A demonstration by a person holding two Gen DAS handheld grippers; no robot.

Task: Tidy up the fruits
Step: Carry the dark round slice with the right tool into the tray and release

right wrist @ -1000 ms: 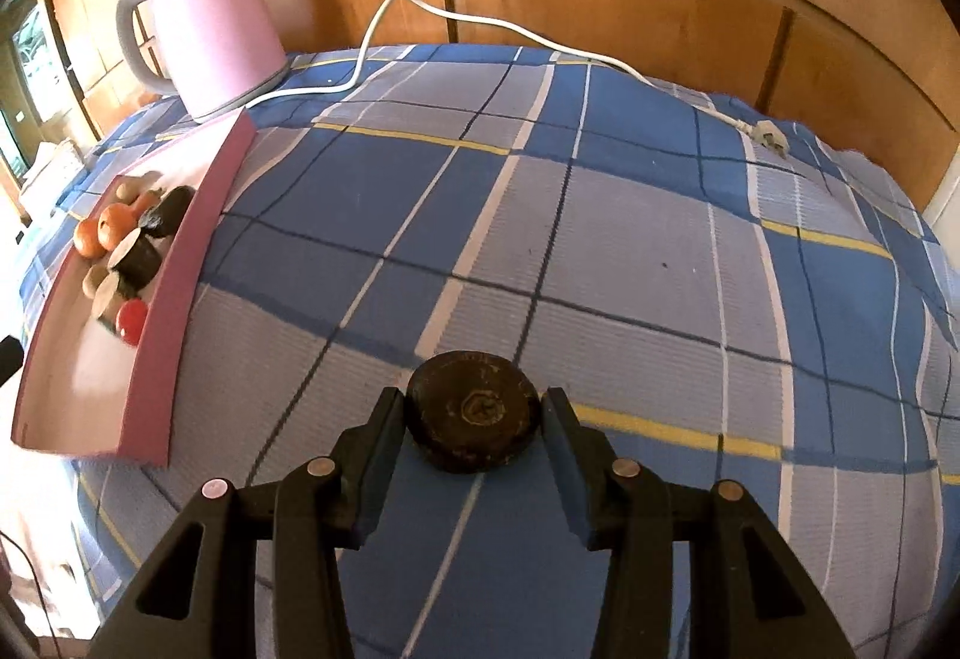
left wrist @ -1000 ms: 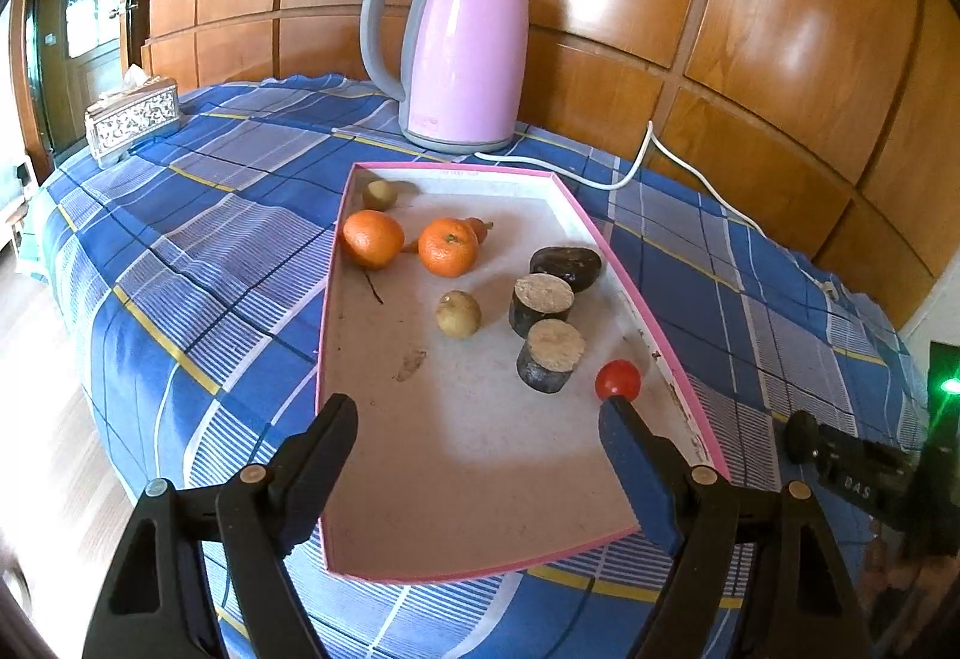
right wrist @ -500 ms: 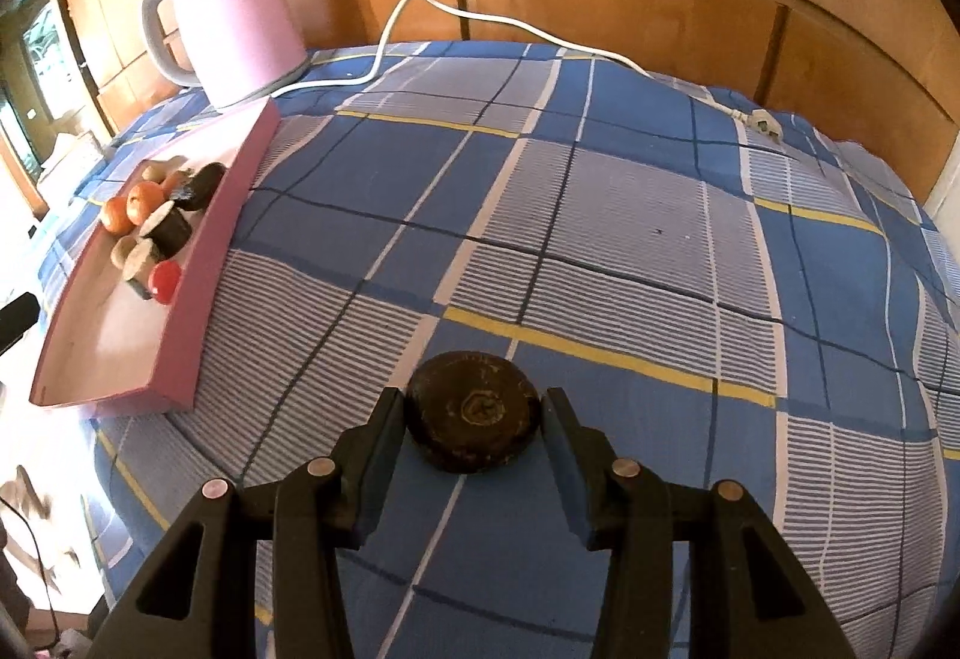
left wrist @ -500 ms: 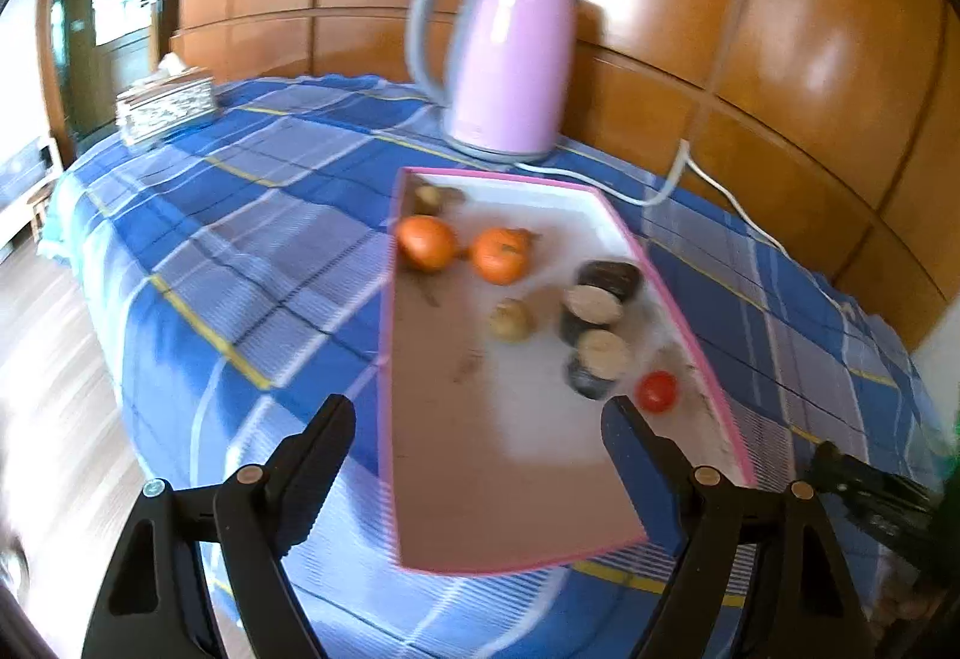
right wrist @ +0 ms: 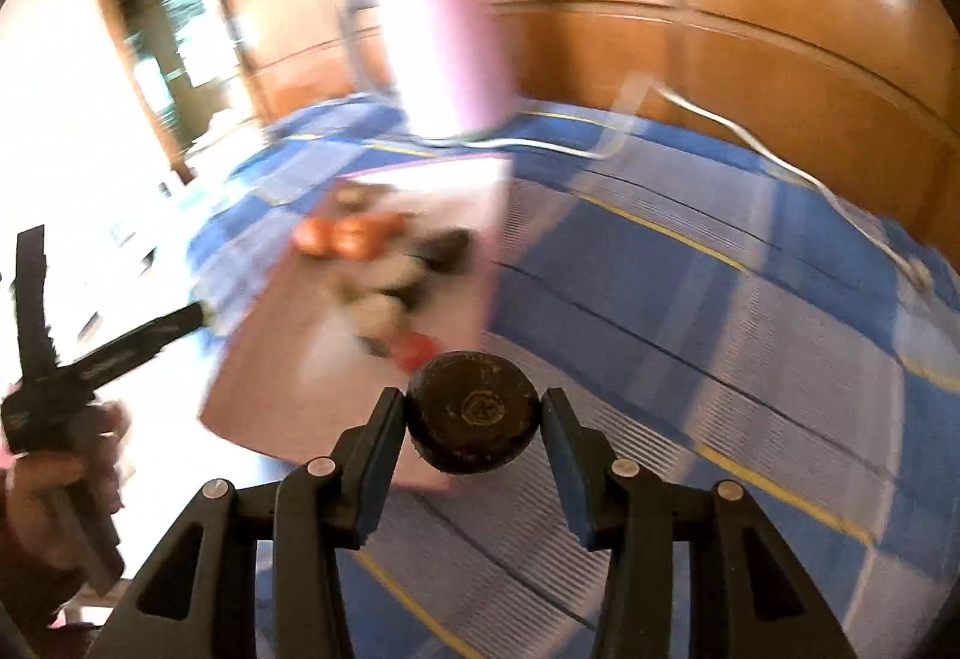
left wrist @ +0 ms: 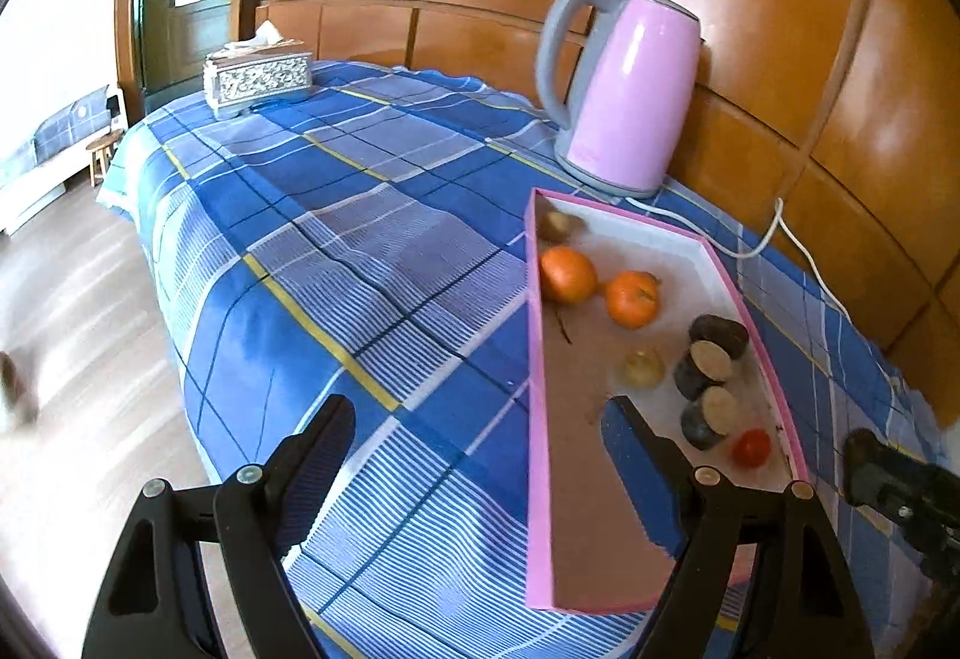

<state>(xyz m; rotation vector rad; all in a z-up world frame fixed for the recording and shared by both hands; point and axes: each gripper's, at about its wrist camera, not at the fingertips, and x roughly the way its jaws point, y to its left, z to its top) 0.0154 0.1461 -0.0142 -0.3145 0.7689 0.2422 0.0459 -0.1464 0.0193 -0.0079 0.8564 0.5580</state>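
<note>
While right gripper [right wrist: 474,413] clamps one dark fruit [right wrist: 471,410], left gripper [left wrist: 480,437] gapes empty; tray [left wrist: 537,419]: two oranges [left wrist: 568,275].

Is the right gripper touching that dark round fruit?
Touching. In the right wrist view both pads of the right gripper press the sides of the dark round fruit, holding it up off the cloth.

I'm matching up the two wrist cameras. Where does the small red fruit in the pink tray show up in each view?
Left wrist view: the small red fruit lies at the near right end of the pink tray, just past the two cut dark pieces.
Right wrist view: a blurred red patch at centre, just above and left of the dark round fruit held in the right claw.
Shared landmark: the pink kettle behind the tray.
</note>
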